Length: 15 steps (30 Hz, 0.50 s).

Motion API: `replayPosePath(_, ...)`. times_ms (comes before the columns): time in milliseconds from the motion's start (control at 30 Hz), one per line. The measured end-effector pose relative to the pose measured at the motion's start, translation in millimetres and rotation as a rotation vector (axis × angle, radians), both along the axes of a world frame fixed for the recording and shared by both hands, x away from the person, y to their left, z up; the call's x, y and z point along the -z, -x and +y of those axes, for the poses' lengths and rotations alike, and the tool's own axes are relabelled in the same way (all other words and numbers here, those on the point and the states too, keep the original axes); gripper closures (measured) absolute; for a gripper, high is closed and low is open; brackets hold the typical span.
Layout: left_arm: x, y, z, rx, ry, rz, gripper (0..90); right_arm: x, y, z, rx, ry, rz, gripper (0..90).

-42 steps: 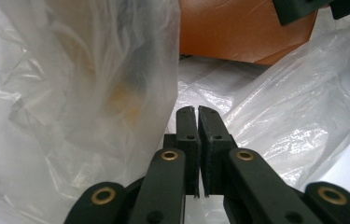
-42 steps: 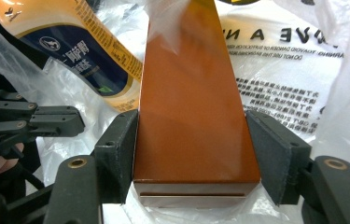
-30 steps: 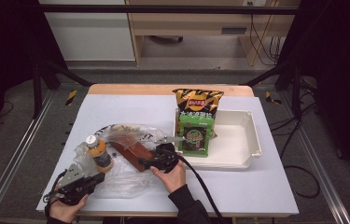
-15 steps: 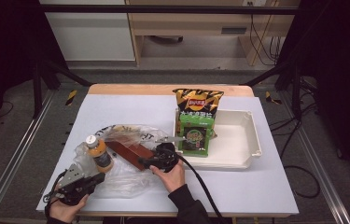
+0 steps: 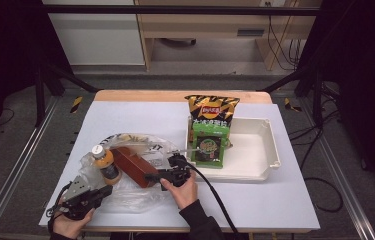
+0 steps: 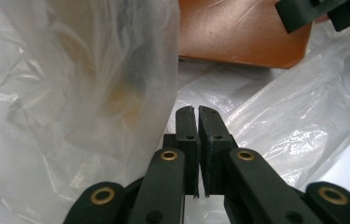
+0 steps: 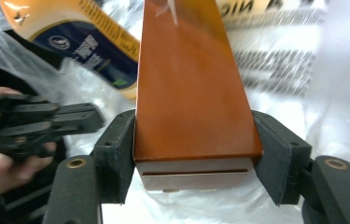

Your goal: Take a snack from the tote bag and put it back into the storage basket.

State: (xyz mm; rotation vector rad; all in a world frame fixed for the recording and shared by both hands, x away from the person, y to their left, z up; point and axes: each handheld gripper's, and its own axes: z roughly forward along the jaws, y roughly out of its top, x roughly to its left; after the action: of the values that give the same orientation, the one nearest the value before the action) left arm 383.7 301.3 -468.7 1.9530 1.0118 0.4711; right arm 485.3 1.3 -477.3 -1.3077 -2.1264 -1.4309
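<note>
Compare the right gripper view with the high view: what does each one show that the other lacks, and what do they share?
Right gripper view alone: the pale end flap of the brown rectangular carton, and the right gripper with a jaw pressed on each side of it.

High view alone: the white plastic tray, the black and yellow crisp bag, the green snack packet, and the white table.

Both: the carton, the orange-labelled drink bottle, the clear plastic bag, and the left gripper.
</note>
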Motion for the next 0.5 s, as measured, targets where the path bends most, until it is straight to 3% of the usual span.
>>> replayPosePath(167, 0.1, -0.1, 0.0, 0.001, 0.000, 0.000, 86.7, -0.7, 4.3, 2.9, 0.049, 0.110, -0.188, 32.7)
replayPosePath(233, 0.1, -0.2, 0.0, 0.001, -0.001, 0.001, 86.8, -1.0, 5.7, 3.0, 0.048, 0.139, -0.236, 34.0)
replayPosePath(267, 0.2, -0.1, -0.2, 0.000, 0.001, 0.002, 86.7, -1.2, 5.8, 2.8, 0.038, 0.137, -0.237, 35.3)
replayPosePath(300, 0.1, -0.2, 0.0, 0.000, 0.000, 0.001, 86.7, -1.9, 5.7, 2.0, 0.029, 0.133, -0.232, 36.7)
replayPosePath(367, 0.2, -0.3, 0.0, 0.001, 0.000, 0.001, 86.7, -2.8, 5.5, 1.1, 0.029, 0.104, -0.179, 38.2)
replayPosePath(433, 0.2, -0.3, 0.0, 0.001, -0.001, 0.001, 86.7, -3.4, 6.3, 0.6, 0.012, 0.052, -0.063, 38.6)
replayPosePath(500, 0.1, -0.1, 0.0, 0.001, 0.002, 0.002, 86.8, -2.8, 7.0, -0.1, -0.012, 0.010, 0.015, 38.6)
